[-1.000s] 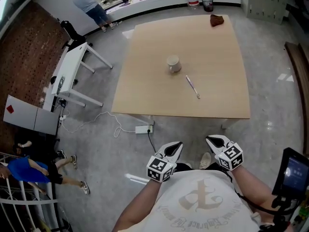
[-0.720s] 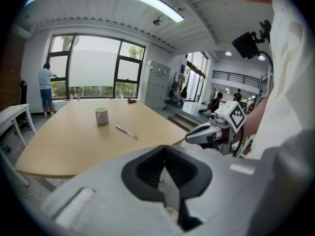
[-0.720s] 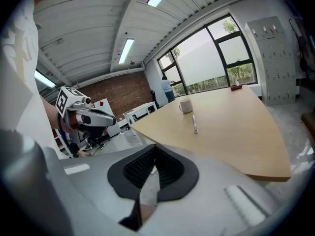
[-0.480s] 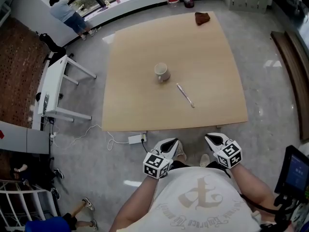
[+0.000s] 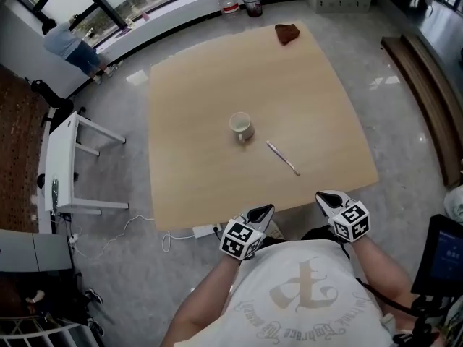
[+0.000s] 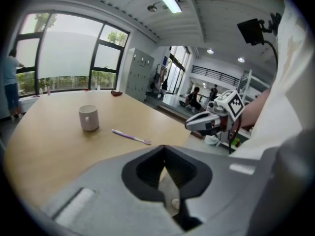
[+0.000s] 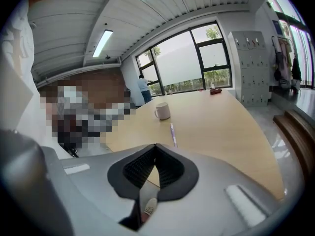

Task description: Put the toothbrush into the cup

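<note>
Floor's (image 5: pixel 130 280) power strip (image 5: pixel 205 231) shows only in the head view; left claw (image 5: pixel 265 210) and right claw (image 5: pixel 324 196) are closed tight, empty.

Matt wooden table (image 5: pixel 202 85), glossy ceramic-looking cup (image 5: pixel 241 126), smooth shiny floor (image 5: pixel 376 78).

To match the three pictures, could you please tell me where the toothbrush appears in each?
Head view: toothbrush near centre, lower right of cup.
Left gripper view: toothbrush left of centre, right of cup.
Right gripper view: toothbrush at centre, below cup.
Shared landmark: the white cup.
</note>
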Action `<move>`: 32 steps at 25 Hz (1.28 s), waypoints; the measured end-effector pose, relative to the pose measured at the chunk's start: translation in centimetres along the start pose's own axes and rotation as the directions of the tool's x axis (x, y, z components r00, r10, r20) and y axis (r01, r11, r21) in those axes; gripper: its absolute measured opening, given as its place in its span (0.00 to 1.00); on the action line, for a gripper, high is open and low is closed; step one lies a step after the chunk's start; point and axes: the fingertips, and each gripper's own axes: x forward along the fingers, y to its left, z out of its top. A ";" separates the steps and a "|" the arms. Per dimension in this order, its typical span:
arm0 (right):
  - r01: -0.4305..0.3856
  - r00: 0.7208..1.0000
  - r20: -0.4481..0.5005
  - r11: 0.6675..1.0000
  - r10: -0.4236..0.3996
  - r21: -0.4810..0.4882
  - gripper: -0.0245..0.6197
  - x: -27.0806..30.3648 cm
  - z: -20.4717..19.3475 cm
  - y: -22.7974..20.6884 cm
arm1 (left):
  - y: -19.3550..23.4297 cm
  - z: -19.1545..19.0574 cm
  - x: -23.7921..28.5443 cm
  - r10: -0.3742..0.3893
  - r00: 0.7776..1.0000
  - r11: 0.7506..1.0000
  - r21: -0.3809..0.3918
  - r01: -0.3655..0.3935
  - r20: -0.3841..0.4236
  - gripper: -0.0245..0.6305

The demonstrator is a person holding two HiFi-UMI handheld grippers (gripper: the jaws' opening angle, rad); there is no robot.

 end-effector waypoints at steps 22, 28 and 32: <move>0.021 1.000 -0.006 0.997 -0.021 0.070 0.06 2.4 1.2 -5.8 | 1.8 2.1 12.9 -0.093 0.910 0.769 0.552 0.323 -0.404 0.04; 0.024 1.000 0.001 0.993 -0.025 0.118 0.06 2.2 1.2 -7.9 | 2.8 0.5 14.8 -0.011 0.852 0.623 0.663 0.416 -0.524 0.05; 0.028 1.000 0.003 0.987 -0.029 0.156 0.06 1.5 0.7 -9.3 | 3.5 -0.4 15.5 0.038 0.800 0.555 0.679 0.481 -0.599 0.11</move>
